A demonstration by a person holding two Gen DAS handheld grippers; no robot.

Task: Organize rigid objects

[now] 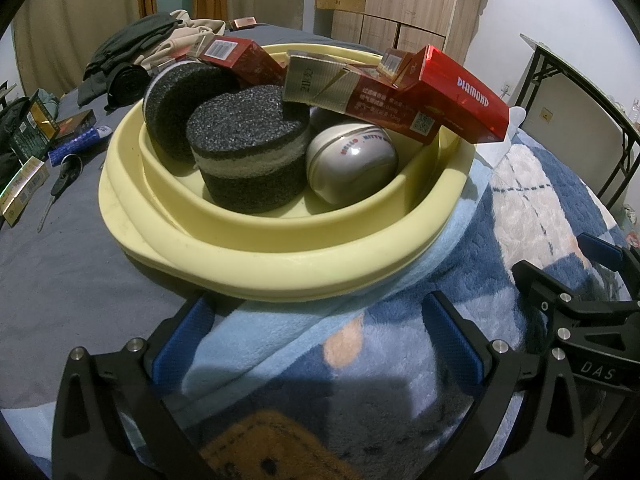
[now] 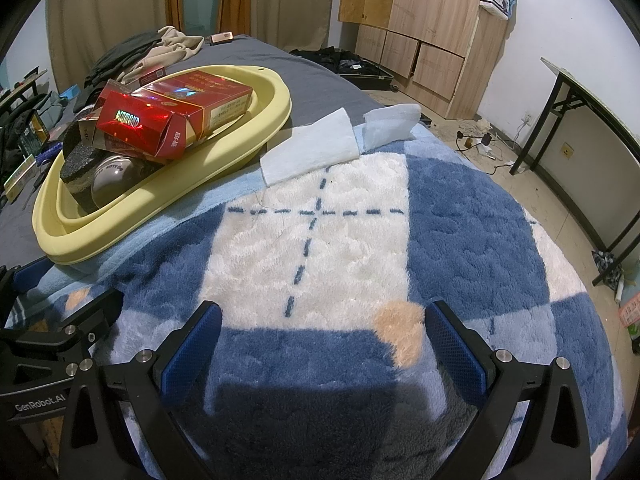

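Left wrist view, 9 o'clock: small printed cartons [image 1: 24, 184] and metal key [image 1: 60, 184] on grey sheet [image 1: 60, 280]. Centre: pale yellow plastic oval basin [image 1: 280, 256], near edge resting on blue-white fleece blanket [image 1: 540, 216]. Inside basin: two dark grey foam discs [image 1: 248, 148], silver egg-shaped tin [image 1: 352, 160] at their right, touching; red cigarette boxes [image 1: 452, 100] stacked on top toward 1 o'clock. Left gripper [image 1: 320, 340] at 6 o'clock, jaws wide, empty. Right gripper [image 2: 322, 338] over blanket, jaws wide, empty; two folded white cloths [image 2: 312, 150] at 12 o'clock.

Wooden wardrobe [image 2: 424, 20] against white wall [image 2: 568, 20], folding table [image 2: 592, 92] on dusty floor [image 2: 472, 148]
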